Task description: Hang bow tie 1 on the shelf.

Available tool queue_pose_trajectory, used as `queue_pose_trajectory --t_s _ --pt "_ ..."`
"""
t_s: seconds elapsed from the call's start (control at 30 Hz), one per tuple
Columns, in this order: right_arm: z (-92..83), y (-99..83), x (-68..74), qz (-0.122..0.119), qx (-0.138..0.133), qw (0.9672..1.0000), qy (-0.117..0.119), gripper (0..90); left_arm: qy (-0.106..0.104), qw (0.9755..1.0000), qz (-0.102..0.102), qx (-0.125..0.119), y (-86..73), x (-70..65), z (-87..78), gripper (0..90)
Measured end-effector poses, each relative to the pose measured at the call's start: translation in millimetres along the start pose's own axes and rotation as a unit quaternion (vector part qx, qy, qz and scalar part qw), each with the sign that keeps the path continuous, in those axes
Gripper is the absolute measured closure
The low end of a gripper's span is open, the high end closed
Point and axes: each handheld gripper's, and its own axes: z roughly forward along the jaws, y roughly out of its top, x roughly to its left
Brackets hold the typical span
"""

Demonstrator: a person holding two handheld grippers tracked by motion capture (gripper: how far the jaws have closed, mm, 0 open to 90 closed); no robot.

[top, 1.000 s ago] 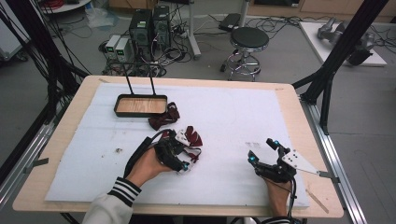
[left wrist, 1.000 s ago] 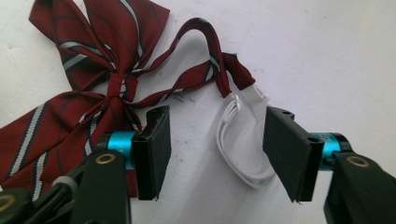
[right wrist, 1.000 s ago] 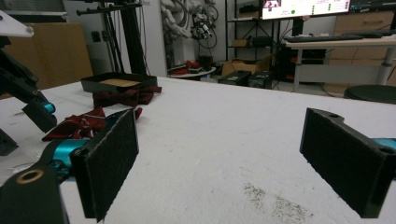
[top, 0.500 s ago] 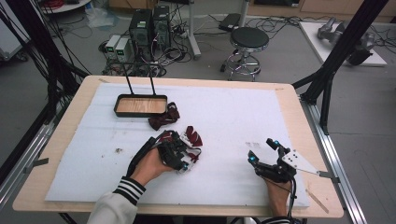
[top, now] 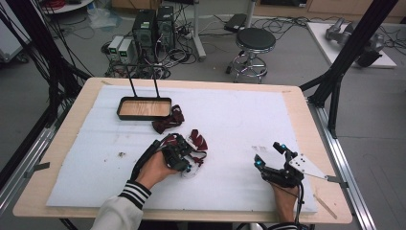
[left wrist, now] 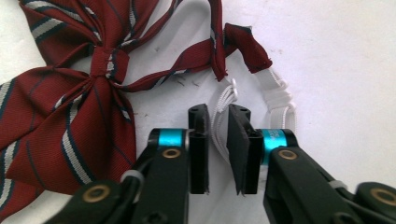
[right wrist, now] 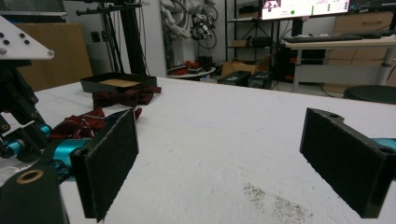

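On the table, the nearer bow tie lay flat beside my left tool, its wings spanning across the left gripper view and its strap trailing away. I judged the step to be gripping its white elastic loop: the jaws had just been closing, nearly together around the cords. Next, lifting toward the tray would need a firm pinch. My right tool rested spread, holding nothing.

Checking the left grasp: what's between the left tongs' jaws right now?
In the left gripper view, the bow tie's white elastic cord runs between the jaws of the left tongs, which have just been closing. The bow tie lies beside them.
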Motion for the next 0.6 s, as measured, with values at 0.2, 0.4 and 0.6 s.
queue_pose_trajectory --t_s 0.2,0.4,0.6 --pt "-0.1 0.0 0.0 0.0 0.0 1.0 0.0 10.7 0.004 1.0 0.001 0.0 0.1 -1.3 -0.1 83.9" --pt "-0.1 0.0 0.0 0.001 0.0 1.0 0.0 10.7 0.008 0.9999 0.006 -0.004 -0.1 -1.2 -2.8 85.5" --pt "0.1 0.0 -0.6 -0.003 -0.002 1.0 -0.001 10.7 0.01 0.9998 0.005 -0.018 -1.4 -1.3 -6.8 85.7"
